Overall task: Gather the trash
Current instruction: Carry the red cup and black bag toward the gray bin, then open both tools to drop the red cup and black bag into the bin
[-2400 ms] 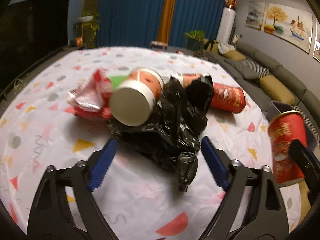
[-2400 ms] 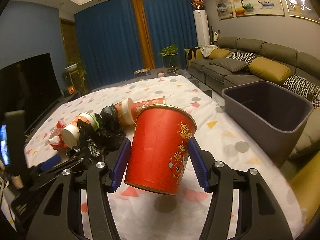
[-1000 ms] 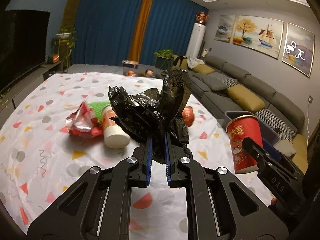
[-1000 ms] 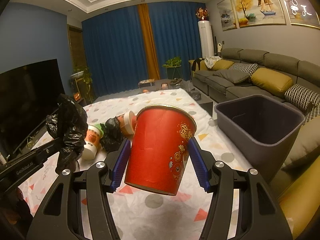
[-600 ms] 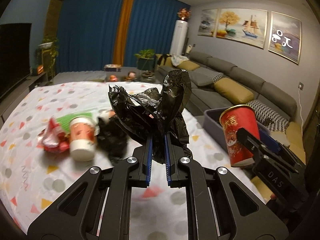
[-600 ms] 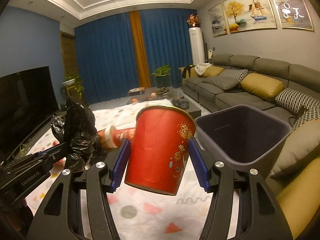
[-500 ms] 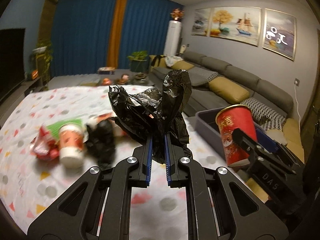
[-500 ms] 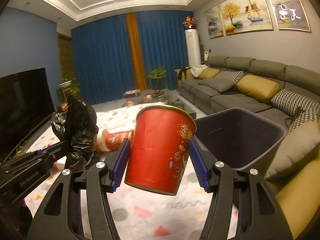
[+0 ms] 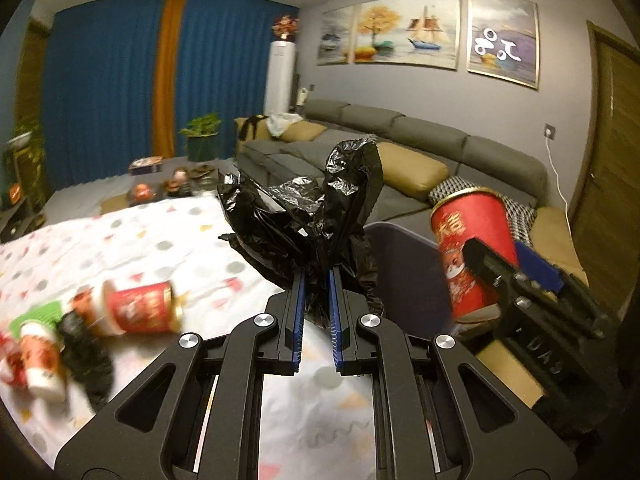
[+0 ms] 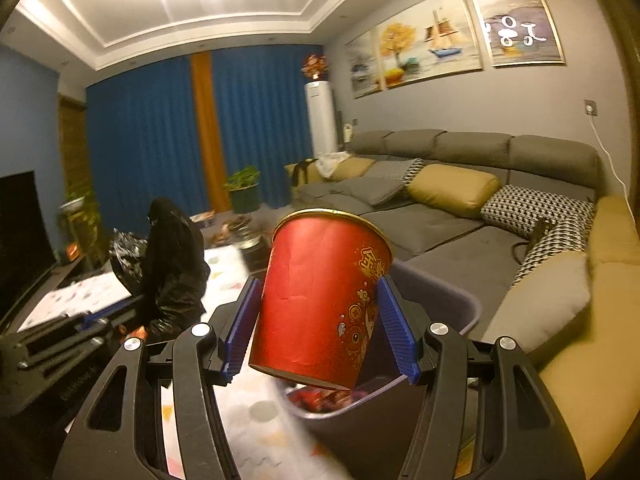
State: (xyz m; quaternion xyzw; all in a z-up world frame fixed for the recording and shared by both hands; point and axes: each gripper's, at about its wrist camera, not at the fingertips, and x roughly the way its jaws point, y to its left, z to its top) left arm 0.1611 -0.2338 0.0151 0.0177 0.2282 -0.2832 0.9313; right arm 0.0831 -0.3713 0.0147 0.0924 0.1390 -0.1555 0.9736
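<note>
Mid-haul. Left gripper (image 9: 316, 312) clamped on black bag (image 9: 308, 216); right gripper (image 10: 318, 322) clamped on red cup (image 10: 320, 300), at the grey bin (image 10: 466, 304), which already holds some trash. Still left on the table (image 9: 200, 240), far left: cups (image 9: 138, 308), wrappers. Since a second ago, both loads have swung right, off the table toward the bin.

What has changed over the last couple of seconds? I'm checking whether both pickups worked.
The left gripper closed on the black plastic bag, lifted it off the table and carried it toward the grey bin. The right gripper also swung toward the bin. Unchanged: its grip on the red paper cup.
</note>
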